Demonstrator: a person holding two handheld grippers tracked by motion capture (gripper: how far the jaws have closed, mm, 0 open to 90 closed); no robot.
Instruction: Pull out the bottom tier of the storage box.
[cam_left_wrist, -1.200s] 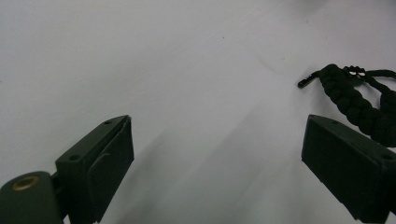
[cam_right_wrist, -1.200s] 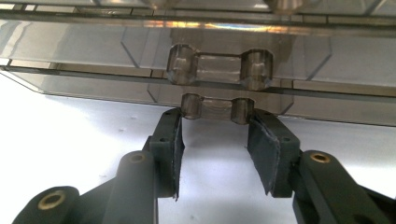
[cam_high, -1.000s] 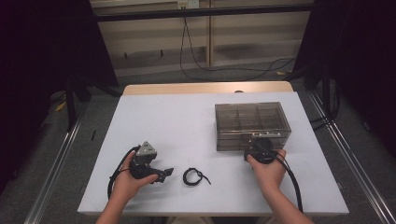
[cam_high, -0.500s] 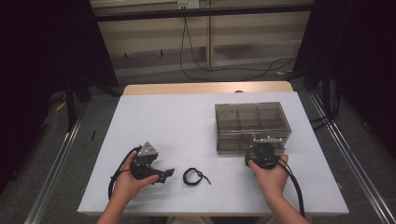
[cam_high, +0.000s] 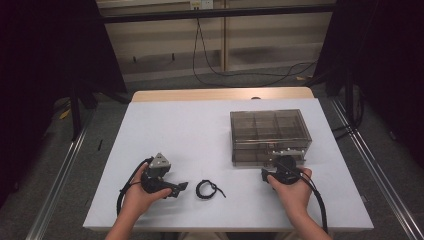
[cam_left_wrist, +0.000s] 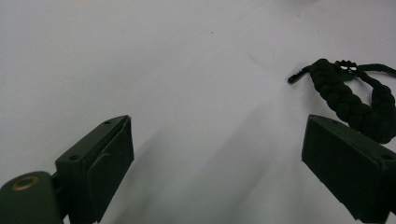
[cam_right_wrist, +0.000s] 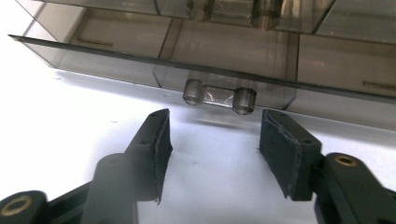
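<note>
No readable labels or writing. One smoky clear compartment box (cam_high: 270, 135) on white worktop (cam_high: 190, 130), one black braided cord loop (cam_high: 207, 189) front-centre. Left tongs (cam_high: 181, 187) spread, just beside the loop. Right tongs (cam_right_wrist: 212, 149) spread, facing box handle (cam_right_wrist: 219, 96), not touching.

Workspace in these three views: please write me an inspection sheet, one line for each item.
Surface: white table, bare around the things.
Job's things: smoky clear drawer box at right; its handle just ahead of the right tongs; black braided cord loop near the front edge.
Clutter: nothing seen.
Grippers: left tongs open, loop beside one jaw; right tongs open, touching nothing.
Cables: black, trailing from both grippers; more on the floor behind.
Surroundings: dark curtains, metal rails.
</note>
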